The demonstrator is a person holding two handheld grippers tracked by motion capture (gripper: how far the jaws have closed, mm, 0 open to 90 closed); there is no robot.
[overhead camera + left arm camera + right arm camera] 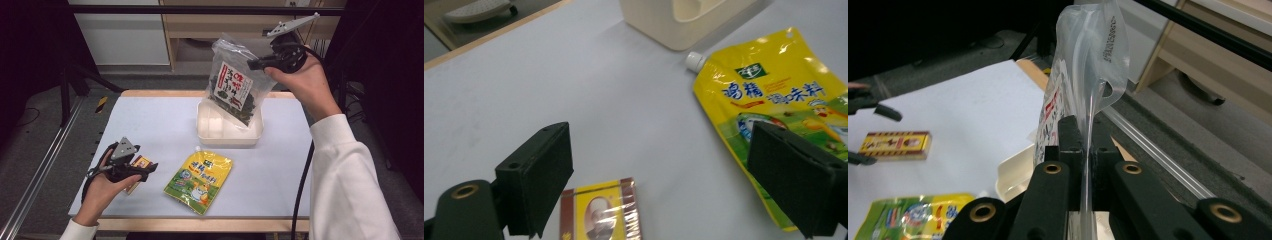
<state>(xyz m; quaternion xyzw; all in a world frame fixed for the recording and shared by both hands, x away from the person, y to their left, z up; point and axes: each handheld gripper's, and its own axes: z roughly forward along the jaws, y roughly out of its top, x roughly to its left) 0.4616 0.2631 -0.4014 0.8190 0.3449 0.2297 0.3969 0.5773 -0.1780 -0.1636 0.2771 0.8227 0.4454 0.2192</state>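
R tool (pixel 256 63) clamped on seaweed bag (pixel 234 85), hanging right over tray (pixel 205 131). L tool (pixel 664 175) wide open, small box (pixel 601 212) just below, nothing gripped.

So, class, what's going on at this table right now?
A person works with two hand-held grippers. The right gripper is shut on the top edge of a clear snack bag, holding it above a white tub. The left gripper is open over a small yellow box. A yellow pouch lies flat nearby.

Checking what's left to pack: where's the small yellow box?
In the high view the small yellow box lies near the table's left front, under the open left gripper, left of the yellow pouch.
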